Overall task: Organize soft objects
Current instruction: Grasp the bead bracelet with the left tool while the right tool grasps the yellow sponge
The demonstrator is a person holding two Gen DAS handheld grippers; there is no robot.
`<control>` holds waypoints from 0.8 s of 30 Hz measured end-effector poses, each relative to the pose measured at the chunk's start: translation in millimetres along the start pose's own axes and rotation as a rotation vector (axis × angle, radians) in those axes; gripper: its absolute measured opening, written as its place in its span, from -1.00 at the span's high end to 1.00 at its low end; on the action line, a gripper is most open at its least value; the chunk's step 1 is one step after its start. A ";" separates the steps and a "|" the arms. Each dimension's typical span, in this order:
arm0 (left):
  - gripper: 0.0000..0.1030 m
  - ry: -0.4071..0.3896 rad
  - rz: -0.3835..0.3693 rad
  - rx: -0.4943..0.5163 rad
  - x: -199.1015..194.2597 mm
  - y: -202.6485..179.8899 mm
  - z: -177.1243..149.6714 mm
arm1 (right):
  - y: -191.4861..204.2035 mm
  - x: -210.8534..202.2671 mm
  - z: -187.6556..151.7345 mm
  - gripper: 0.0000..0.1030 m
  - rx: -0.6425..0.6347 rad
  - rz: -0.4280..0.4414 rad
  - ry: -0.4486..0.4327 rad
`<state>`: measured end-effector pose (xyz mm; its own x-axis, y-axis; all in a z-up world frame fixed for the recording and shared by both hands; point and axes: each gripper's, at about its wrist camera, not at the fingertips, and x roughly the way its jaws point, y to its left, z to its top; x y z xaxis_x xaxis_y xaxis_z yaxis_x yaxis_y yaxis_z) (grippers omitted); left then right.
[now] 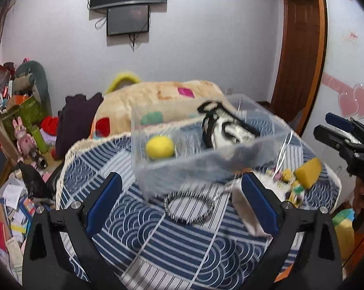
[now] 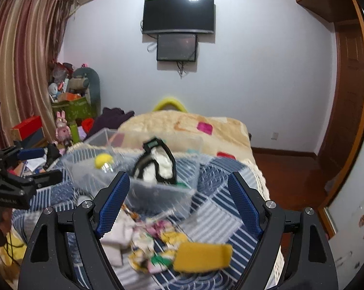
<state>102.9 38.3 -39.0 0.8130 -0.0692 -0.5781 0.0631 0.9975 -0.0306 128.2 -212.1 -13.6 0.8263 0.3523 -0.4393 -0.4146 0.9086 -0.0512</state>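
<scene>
A clear plastic bin (image 1: 206, 154) stands on the blue patterned bed; it holds a yellow ball (image 1: 159, 147) and a black-and-white cloth item (image 1: 224, 126). A black hair tie (image 1: 188, 207) lies in front of it. A yellow sponge (image 1: 307, 172) and a pile of patterned socks (image 1: 288, 183) lie to the right. My left gripper (image 1: 182, 203) is open and empty above the hair tie. My right gripper (image 2: 179, 207) is open and empty, above the socks (image 2: 153, 246) and sponge (image 2: 202, 256), with the bin (image 2: 133, 169) ahead.
A beige fleece blanket (image 1: 157, 99) is heaped at the far end of the bed. Clutter, boxes and plush toys (image 1: 25, 140) fill the floor at the left. A wooden door frame (image 1: 300, 48) stands at the right. Screens (image 2: 178, 14) hang on the far wall.
</scene>
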 end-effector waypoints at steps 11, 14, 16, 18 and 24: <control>-0.95 0.167 -0.037 -0.034 39.2 5.5 -33.6 | -14.8 7.7 -40.8 -0.58 0.033 -0.031 0.136; -0.95 0.193 -0.043 -0.031 50.3 2.3 -34.6 | -23.1 8.5 -51.1 -0.58 0.066 -0.025 0.165; -0.94 0.202 -0.041 -0.033 56.2 2.3 -34.3 | -27.0 10.8 -57.1 -0.57 0.078 -0.023 0.184; -0.87 0.204 -0.037 -0.032 60.9 1.3 -34.3 | -29.9 14.1 -61.5 -0.55 0.085 -0.014 0.201; -0.36 0.234 -0.036 -0.010 72.1 -1.9 -37.1 | -28.1 19.5 -68.8 -0.37 0.078 0.002 0.229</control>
<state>139.9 31.8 -110.8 0.6540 -0.1013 -0.7497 0.0828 0.9946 -0.0621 129.8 -246.1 -82.4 0.7139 0.3017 -0.6319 -0.3777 0.9258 0.0152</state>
